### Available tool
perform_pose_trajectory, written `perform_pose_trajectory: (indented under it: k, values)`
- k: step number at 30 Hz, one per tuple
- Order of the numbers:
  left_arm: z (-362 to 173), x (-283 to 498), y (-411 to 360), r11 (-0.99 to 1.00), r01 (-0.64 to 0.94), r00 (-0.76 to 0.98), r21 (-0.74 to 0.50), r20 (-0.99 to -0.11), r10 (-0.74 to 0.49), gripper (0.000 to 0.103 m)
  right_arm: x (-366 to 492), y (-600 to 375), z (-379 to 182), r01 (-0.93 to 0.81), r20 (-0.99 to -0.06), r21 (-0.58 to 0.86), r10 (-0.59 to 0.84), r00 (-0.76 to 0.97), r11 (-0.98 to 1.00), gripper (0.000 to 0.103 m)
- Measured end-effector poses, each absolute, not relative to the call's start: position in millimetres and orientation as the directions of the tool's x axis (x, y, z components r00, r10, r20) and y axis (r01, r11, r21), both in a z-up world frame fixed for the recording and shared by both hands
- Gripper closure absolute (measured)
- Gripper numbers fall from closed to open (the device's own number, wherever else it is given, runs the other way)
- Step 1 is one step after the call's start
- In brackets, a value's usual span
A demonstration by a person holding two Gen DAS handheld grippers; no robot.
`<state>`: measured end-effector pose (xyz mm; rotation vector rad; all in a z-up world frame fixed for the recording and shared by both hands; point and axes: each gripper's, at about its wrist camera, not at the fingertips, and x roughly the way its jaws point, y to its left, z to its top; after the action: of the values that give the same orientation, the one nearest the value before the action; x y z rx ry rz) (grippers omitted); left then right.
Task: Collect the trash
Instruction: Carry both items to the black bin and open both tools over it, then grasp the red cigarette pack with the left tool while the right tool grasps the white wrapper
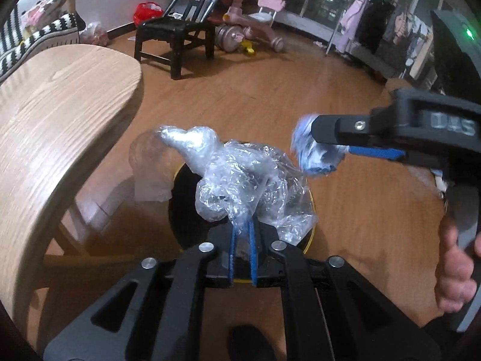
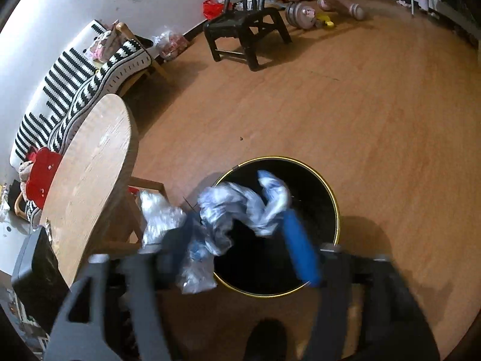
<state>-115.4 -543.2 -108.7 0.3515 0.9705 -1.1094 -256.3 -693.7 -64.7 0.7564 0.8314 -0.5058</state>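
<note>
Crinkled clear plastic wrap [image 1: 240,180] pinched between the closed blue pads of the left gripper [image 1: 243,225], held directly above the mouth of the black bin [image 2: 327,192], gold rim showing on both sides of the bundle. Pale blue and white crumpled wrapper [image 1: 315,150] hanging at the tip of the right gripper [image 1: 318,147], just right of the plastic wrap and apart from it, over the far right edge of the bin. From the right wrist view, same wrapper [image 2: 255,204] blurred above the bin opening, one blue pad [image 2: 300,249] against it on the right, the other finger smeared by motion at the left; fingers set wide apart, so grip on the wrapper impossible to confirm. Curved edge of the wooden table [image 1: 60,120] close on the left, its leg frame just beside the bin wall. Bare wooden floor [image 2: 330,105] wide open ahead and to the right of the bin. Black chair [image 1: 177,33] and pink tricycle [image 1: 255,15] well apart at the far side, striped sofa [image 2: 75,90] behind the table along the wall.
</note>
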Motion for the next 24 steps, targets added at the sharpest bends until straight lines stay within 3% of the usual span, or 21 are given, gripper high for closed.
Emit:
perform_pose_trajectory:
  k: [1,2,4,6,7,9,16,24]
  values:
    - [-110,-116,-544,0.444,0.87,0.102,-0.216,-0.801,-0.59,0.083,-258,-695,-64,0.664,-0.801,0.403,-0.108,0.589,0.63,0.032]
    - [-112,-116,-545,0.448,0.867,0.103,-0.217,-0.803,-0.588,0.061,-260,-697,-61,0.66,-0.795,0.417,-0.101,0.598,0.625,0.032]
    - [-111,-116,-545,0.456,0.865,0.12,-0.21,-0.795,-0.594,0.035,-266,-699,-54,0.659,-0.782,0.424,-0.116,0.612,0.622,0.032]
    - [-104,-117,-543,0.458,0.869,0.152,-0.187,-0.78,-0.607,0.029,-273,-698,-44,0.666,-0.775,0.406,-0.151,0.614,0.626,0.031]
    - [-103,-118,-543,0.465,0.867,0.163,-0.181,-0.777,-0.608,0.021,-274,-698,-40,0.67,-0.77,0.403,-0.164,0.616,0.624,0.029]
    - [-99,-118,-538,0.473,0.86,0.164,-0.193,-0.772,-0.614,0.018,-279,-697,-28,0.663,-0.751,0.419,-0.174,0.637,0.62,0.021]
    - [-66,-122,-501,0.489,0.856,0.197,-0.166,-0.771,-0.606,0.011,-252,-659,6,0.614,-0.729,0.343,-0.211,0.651,0.711,0.02]
    - [-11,-89,-382,0.61,0.79,0.381,-0.065,-0.727,-0.572,0.01,-188,-560,47,0.415,-0.676,0.318,-0.103,0.73,0.852,0.017]
